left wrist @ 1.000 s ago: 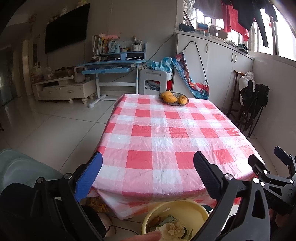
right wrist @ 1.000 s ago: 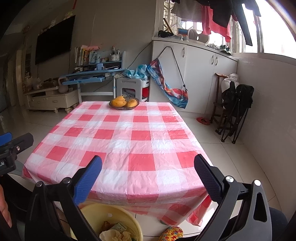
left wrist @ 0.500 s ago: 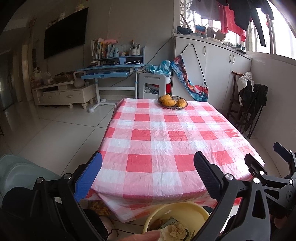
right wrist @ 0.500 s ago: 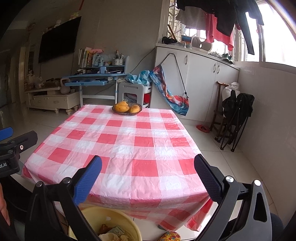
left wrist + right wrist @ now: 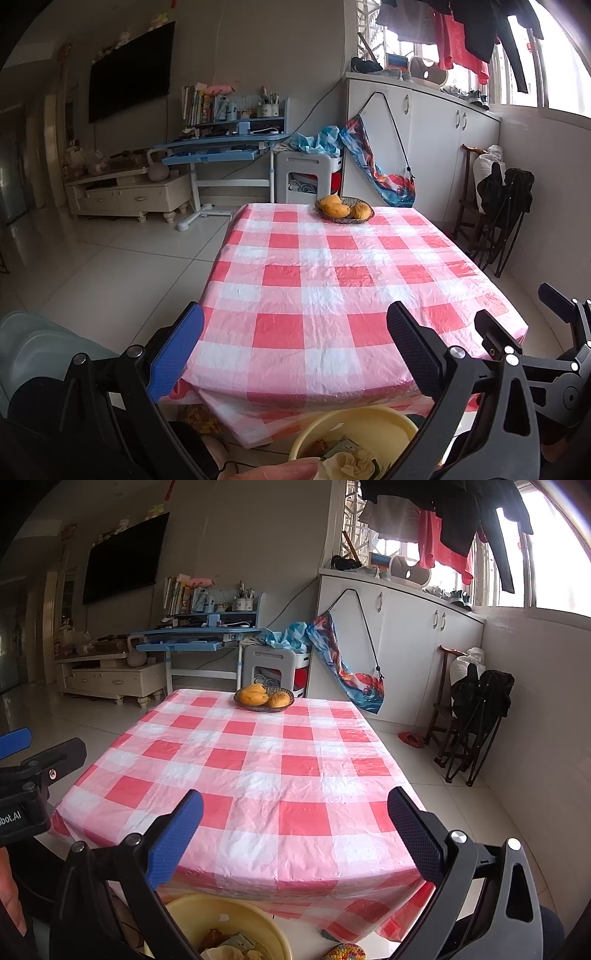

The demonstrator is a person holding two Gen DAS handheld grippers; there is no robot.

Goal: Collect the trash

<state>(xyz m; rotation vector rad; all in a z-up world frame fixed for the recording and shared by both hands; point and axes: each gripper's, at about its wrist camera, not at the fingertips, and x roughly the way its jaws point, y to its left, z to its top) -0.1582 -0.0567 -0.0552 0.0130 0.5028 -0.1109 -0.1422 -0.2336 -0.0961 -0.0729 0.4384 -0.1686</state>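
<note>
A yellow bin (image 5: pixel 384 426) with crumpled paper trash (image 5: pixel 351 459) in it sits on the floor below the table's near edge; it also shows in the right wrist view (image 5: pixel 236 915). My left gripper (image 5: pixel 295 354) is open and empty, held above the bin before the table (image 5: pixel 314 295) with its red-and-white checked cloth. My right gripper (image 5: pixel 295 834) is open and empty beside it, also over the near edge. The cloth shows no loose trash.
A basket of mangoes (image 5: pixel 344 210) stands at the table's far end (image 5: pixel 264 699). A teal chair (image 5: pixel 40 347) is at the near left. A folded black chair (image 5: pixel 476 716) leans against the right wall. A blue desk (image 5: pixel 225 151) and white cabinets (image 5: pixel 406 657) stand behind.
Both grippers have risen and tilted up a little, so the table looks lower and farther. Both stay open and empty.
</note>
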